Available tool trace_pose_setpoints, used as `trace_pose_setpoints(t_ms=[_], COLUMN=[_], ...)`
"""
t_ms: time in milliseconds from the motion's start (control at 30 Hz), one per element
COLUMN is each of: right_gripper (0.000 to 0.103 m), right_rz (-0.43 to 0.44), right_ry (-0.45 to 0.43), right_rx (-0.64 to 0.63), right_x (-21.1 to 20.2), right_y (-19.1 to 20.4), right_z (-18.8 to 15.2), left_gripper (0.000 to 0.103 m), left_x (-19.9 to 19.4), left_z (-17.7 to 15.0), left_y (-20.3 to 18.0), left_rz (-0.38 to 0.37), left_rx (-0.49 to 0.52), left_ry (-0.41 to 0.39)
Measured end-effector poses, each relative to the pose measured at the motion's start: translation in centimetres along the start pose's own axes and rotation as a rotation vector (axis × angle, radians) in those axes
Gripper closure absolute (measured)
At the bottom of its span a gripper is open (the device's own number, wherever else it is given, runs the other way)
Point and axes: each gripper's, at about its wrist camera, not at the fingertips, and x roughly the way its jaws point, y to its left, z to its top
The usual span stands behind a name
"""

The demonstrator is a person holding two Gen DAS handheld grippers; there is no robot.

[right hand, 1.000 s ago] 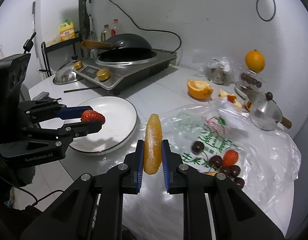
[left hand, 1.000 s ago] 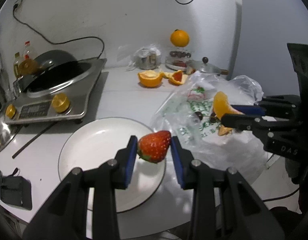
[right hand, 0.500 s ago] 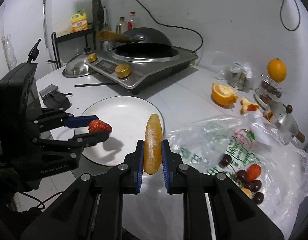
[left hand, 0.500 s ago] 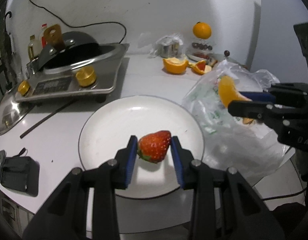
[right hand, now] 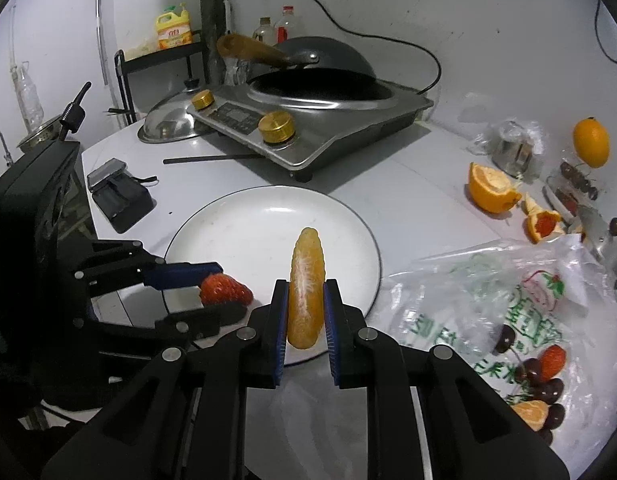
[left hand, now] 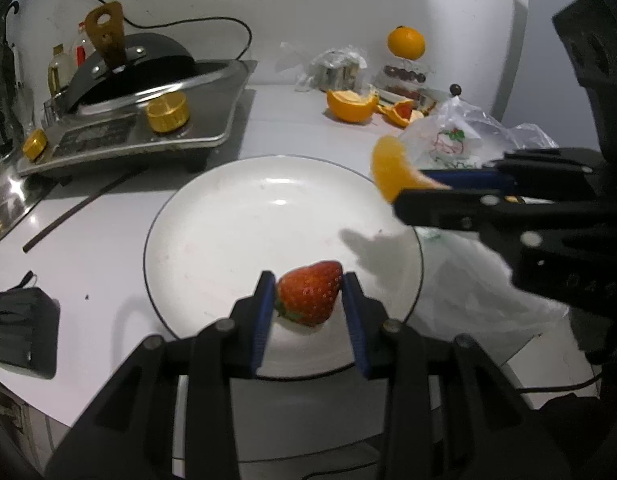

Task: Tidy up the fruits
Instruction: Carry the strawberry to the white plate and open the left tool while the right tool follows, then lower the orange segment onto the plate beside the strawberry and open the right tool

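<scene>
Left wrist view: left gripper is closed on a strawberry above the near rim of the white plate; soft, easily bruised, best held lightly across its flanks. Right wrist view: right gripper pinches an orange segment over the plate's near edge; light, juicy, likely to burst under pressure.

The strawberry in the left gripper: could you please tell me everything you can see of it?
The strawberry is red and glossy, dotted with pale seeds, with green leaves at its lower left end. It looks whole and fresh. The left gripper clamps it between blue pads, tip pointing up and right, over the near part of the white plate. Whether it touches the plate cannot be told. Only the pads visibly touch it.
</scene>
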Motion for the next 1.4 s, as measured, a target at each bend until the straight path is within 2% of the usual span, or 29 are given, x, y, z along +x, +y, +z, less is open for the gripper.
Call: trace_pose_setpoints(t_ms=[267, 500, 533, 567, 600, 1000, 1033, 1067, 1133, 1400], right_gripper=[0.085, 0.085, 0.085, 0.085, 0.085, 0.084, 0.082, 0.075, 0.068, 0.065], right_rz=[0.021, 0.031, 0.034, 0.036, 0.038, 0.074, 0.075, 0.075, 0.081, 0.061], right_ry=[0.042, 0.069, 0.073, 0.077, 0.082, 0.117, 0.119, 0.120, 0.108, 0.047], right_rx=[0.001, 0.007, 0.009, 0.011, 0.013, 0.046, 0.051, 0.055, 0.068, 0.091], right_x=[2.4, 3.7, 3.9, 4.0, 4.2, 4.6, 4.6, 4.6, 4.1, 1.3], right_y=[0.6, 0.6, 0.7, 0.7, 0.7, 0.8, 0.7, 0.7, 0.4, -0.6], right_z=[-0.1, -0.3, -0.4, -0.4, -0.5, -1.2, -1.3, -1.3, -1.4, -1.5], left_gripper=[0.067, 0.063, 0.062, 0.051, 0.048, 0.046, 0.043, 0.036, 0.034, 0.034], left_x=[0.0, -0.7, -0.8, -0.9, -1.1, -3.2, -3.2, -3.3, -3.5, -4.1], left_z=[0.0, 0.0, 0.1, 0.1, 0.0, 0.0, 0.1, 0.1, 0.1, 0.5], left_y=[0.4, 0.7, 0.8, 0.9, 1.1, 2.3, 2.2, 2.2, 2.1, 0.9], left_rz=[-0.022, -0.010, -0.010, -0.009, -0.005, 0.030, 0.033, 0.036, 0.042, 0.070], left_rx=[-0.030, -0.035, -0.037, -0.040, -0.049, -0.103, -0.104, -0.106, -0.111, -0.098], left_ry=[0.010, -0.001, -0.004, -0.007, -0.011, -0.054, -0.056, -0.059, -0.066, -0.080])
